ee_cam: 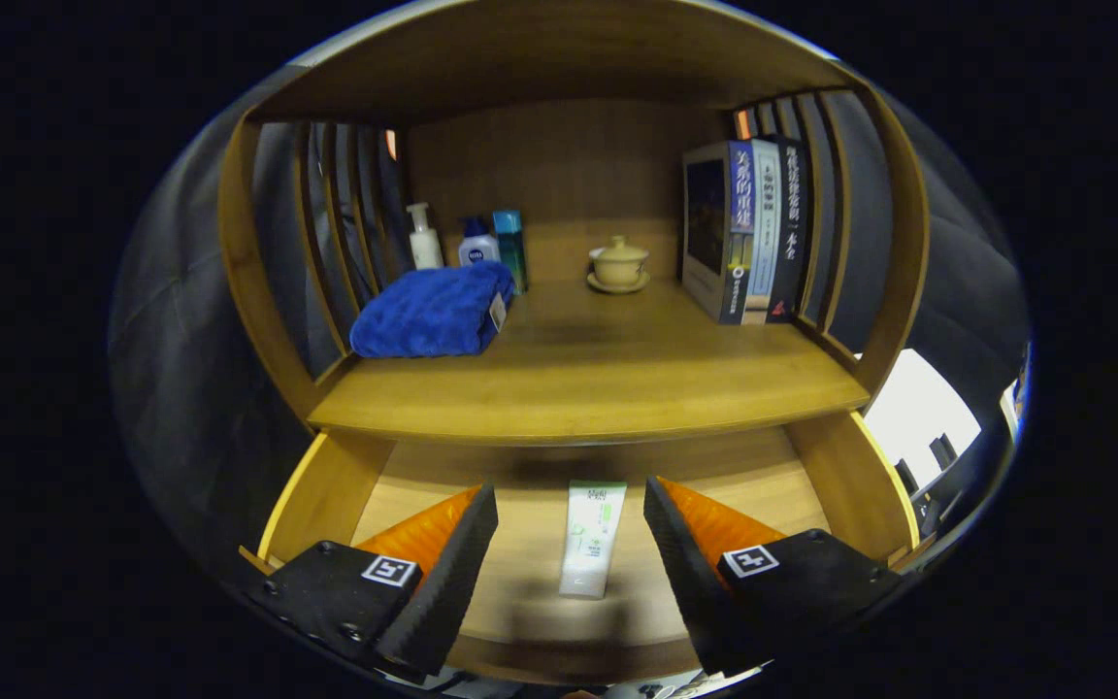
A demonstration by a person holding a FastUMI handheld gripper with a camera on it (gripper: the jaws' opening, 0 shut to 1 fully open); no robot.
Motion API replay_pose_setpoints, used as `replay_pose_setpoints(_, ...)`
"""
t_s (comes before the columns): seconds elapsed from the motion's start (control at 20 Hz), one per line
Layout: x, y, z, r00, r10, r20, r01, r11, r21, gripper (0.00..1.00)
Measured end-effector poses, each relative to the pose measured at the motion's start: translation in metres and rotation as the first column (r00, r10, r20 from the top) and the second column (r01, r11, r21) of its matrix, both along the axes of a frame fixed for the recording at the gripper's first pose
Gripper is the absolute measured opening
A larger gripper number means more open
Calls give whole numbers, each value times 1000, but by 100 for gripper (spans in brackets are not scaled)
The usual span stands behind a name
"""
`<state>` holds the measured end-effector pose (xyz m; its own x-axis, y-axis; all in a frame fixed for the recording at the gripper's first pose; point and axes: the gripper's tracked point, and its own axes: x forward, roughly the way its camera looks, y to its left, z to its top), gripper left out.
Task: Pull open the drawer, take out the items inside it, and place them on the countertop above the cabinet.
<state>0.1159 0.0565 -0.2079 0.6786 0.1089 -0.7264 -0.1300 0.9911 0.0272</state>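
Two fingers of the gripper (571,544) stand spread wide at the bottom of the frame, holding nothing, with a tube (593,537) lying flat in the gap between them, low in the centre. That tube rests on the floor of the drawer (326,490), which is already pulled out, its side walls running up at lower left and lower right. So the opening step looks done and the taking-out is in hand. I'd say the next move calls for lowering the fingers around the tube, closing across its narrow width, then lifting it clear of the front edge of the bench (588,388) just above. Farther back on the bench sit a folded blue towel (433,313) at centre left, bottles (467,241) behind it, a lidded cup (618,263) mid-frame and books (748,231) at upper right.
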Motion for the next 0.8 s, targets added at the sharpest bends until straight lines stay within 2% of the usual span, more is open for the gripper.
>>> replay_pose_setpoints(0.2,6,-2,-39,990,-3,-141,-5,998,-58,99)
replay_pose_setpoints(0.45,-9,-1,-88,936,-8,-353,-37,992,-123,97)
replay_pose_setpoints(0.8,-20,8,-117,876,-45,-481,-45,984,-174,86)
